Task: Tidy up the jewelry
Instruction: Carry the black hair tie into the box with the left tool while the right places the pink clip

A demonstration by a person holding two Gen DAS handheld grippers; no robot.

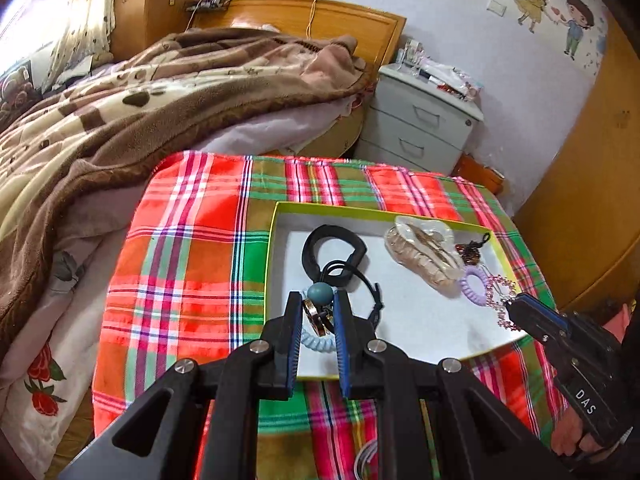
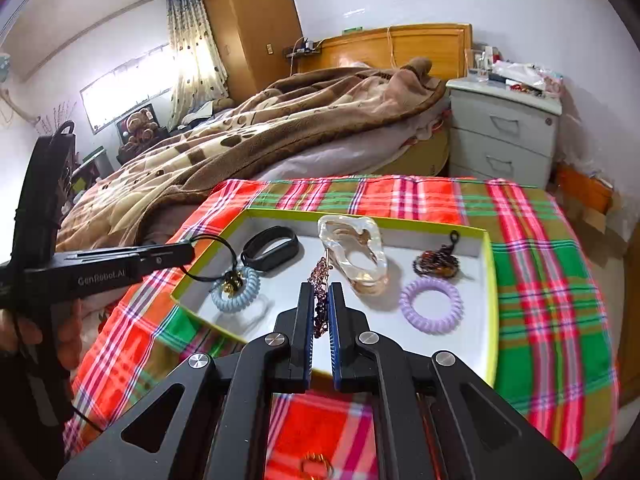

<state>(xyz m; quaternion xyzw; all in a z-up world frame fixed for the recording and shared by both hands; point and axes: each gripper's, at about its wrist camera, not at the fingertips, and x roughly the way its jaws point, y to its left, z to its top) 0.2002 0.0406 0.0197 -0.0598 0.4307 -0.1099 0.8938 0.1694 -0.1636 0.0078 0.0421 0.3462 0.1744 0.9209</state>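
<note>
A white tray with a yellow-green rim (image 1: 276, 240) (image 2: 494, 280) lies on the plaid cloth. My left gripper (image 1: 318, 298) (image 2: 188, 250) hovers over the tray's near-left part, shut on a black cord tie (image 2: 212, 256) with a teal bead (image 1: 322, 294) at its fingertips. Gold charms (image 2: 232, 280) dangle from the cord over a light blue coil tie (image 1: 316, 342) (image 2: 236, 296). My right gripper (image 2: 320, 288) (image 1: 510, 306) is shut on a pink beaded piece (image 2: 320, 300) (image 1: 500, 296) above the tray's near-right part.
In the tray lie a black band (image 1: 332, 248) (image 2: 272, 250), a translucent hair claw (image 1: 424, 256) (image 2: 356, 256), a purple coil tie (image 1: 474, 282) (image 2: 432, 306) and a dark beaded piece (image 2: 436, 264). A gold item (image 2: 316, 464) lies on the cloth. Beyond are a bed (image 1: 160, 92) and nightstand (image 1: 420, 124).
</note>
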